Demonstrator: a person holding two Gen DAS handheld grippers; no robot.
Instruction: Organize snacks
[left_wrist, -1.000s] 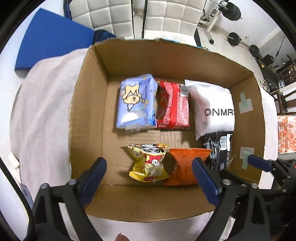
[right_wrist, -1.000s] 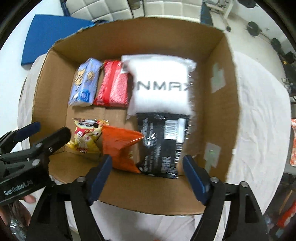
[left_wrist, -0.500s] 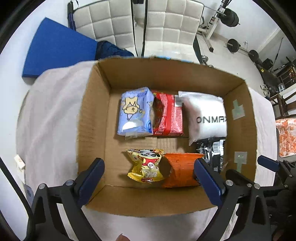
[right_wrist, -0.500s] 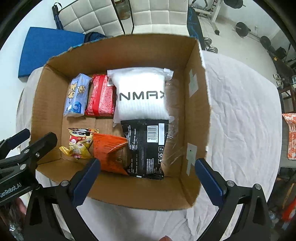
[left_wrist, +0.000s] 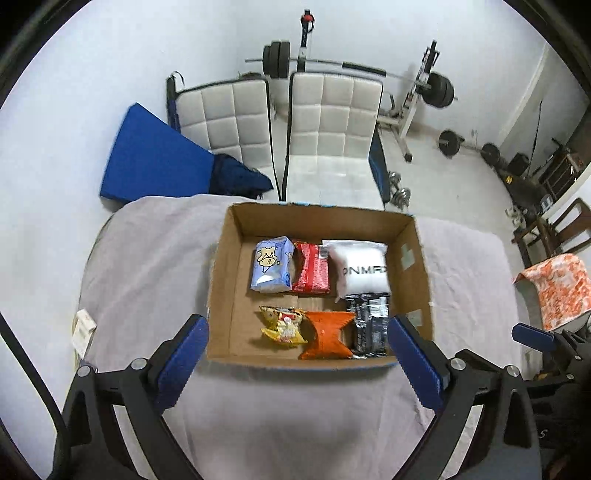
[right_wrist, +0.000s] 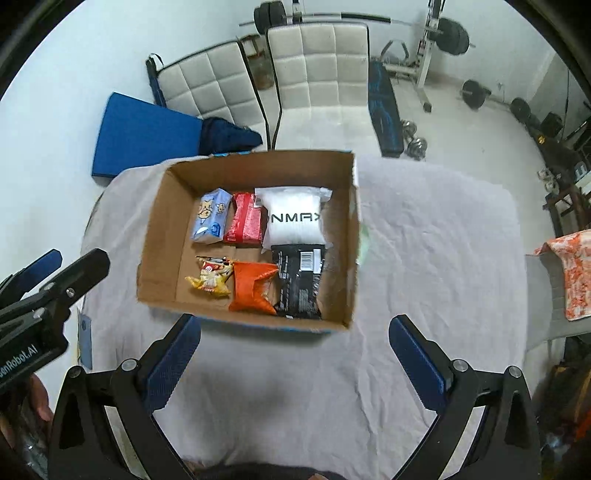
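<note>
A cardboard box (left_wrist: 221, 280) (right_wrist: 155, 258) stands open on the cloth-covered table. Inside lie several snack packs: a light blue one (left_wrist: 271, 264) (right_wrist: 210, 218), a red one (left_wrist: 312, 269) (right_wrist: 247, 219), a white pouch (left_wrist: 364, 269) (right_wrist: 295, 219), a yellow bag (left_wrist: 282, 326) (right_wrist: 210, 278), an orange bag (left_wrist: 327, 334) (right_wrist: 251, 288) and a black pack (left_wrist: 371, 326) (right_wrist: 301, 282). My left gripper (left_wrist: 297, 354) hangs open above the box's near edge, holding nothing. My right gripper (right_wrist: 295, 354) is open too, empty, over bare cloth in front of the box.
Two white padded chairs (left_wrist: 332, 122) and a blue mat (left_wrist: 155, 158) stand behind the table. Weights and a bench fill the far right. An orange patterned cloth (left_wrist: 554, 291) lies over a chair at the right. A small card (left_wrist: 83, 328) rests near the table's left edge.
Both grippers have pulled up and back from the box, which now looks much smaller and sits farther off. The packs inside have not moved.
</note>
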